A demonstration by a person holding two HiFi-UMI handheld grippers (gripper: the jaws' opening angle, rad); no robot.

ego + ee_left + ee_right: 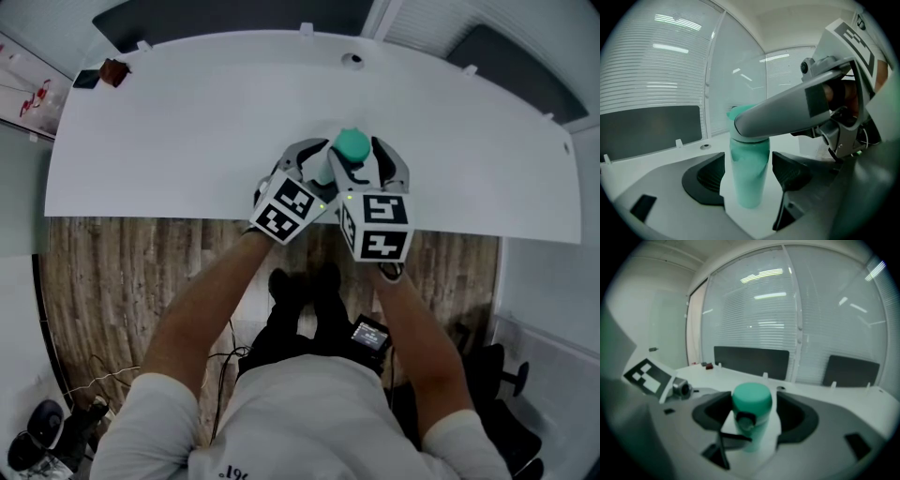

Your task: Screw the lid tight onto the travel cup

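Observation:
A teal travel cup (749, 176) stands upright near the front edge of the white table (187, 122), with its teal lid (352, 143) on top. My left gripper (748, 171) is shut on the cup's body, one black pad close on each side. Higher up, my right gripper (753, 414) is shut on the lid (752, 401), whose dark button (745, 420) faces its camera. In the left gripper view a grey finger (778, 115) of the right gripper crosses in front of the lid and hides it. In the head view both grippers meet at the cup, left gripper (322, 167) and right gripper (364, 167).
A small dark object (103, 73) lies at the table's far left corner, and a round grommet (352, 60) sits at the far edge. Dark panels and blinds stand behind the table. Wooden floor (122, 281) and the person's legs are below the front edge.

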